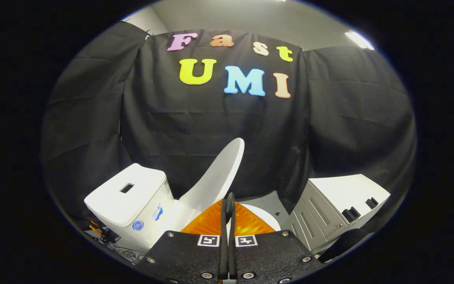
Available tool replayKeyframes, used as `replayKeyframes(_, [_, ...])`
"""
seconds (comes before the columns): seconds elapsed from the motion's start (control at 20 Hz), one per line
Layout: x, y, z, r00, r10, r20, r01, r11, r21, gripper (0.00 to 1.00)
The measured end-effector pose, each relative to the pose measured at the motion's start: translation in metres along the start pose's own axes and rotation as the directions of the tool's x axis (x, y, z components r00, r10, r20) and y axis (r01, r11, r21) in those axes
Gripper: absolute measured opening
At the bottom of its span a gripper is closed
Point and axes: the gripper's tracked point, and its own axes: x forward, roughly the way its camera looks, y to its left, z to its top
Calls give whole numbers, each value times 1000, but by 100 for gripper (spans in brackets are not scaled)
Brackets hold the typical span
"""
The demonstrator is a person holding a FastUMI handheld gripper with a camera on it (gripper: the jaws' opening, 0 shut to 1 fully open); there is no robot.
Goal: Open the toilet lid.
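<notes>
The white toilet lid (217, 177) stands raised, tilted back toward the white tank (126, 195) on the left. A curved bit of the toilet seat (268, 219) shows low to the right of the fingers. My gripper (229, 199) is shut, its two fingers pressed together with nothing seen between them. The fingertips sit just in front of the lid's lower edge; I cannot tell whether they touch it.
A white cabinet (341, 205) with drawers and dark handles stands to the right of the toilet. Cables (105, 234) lie on the floor beside the tank's base. The black cloth wall (195, 130) hangs close behind the toilet.
</notes>
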Motion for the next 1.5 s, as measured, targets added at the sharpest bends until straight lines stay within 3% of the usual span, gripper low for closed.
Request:
replayKeyframes(0.2, [-2,22,13,1000,23,16,-22,1000,-9,0])
replayKeyframes(0.95, [-10,126,48,981,143,128,-109,963,-246,0])
replayKeyframes(1.5, [-13,183,51,953,245,178,-201,952,-233,0])
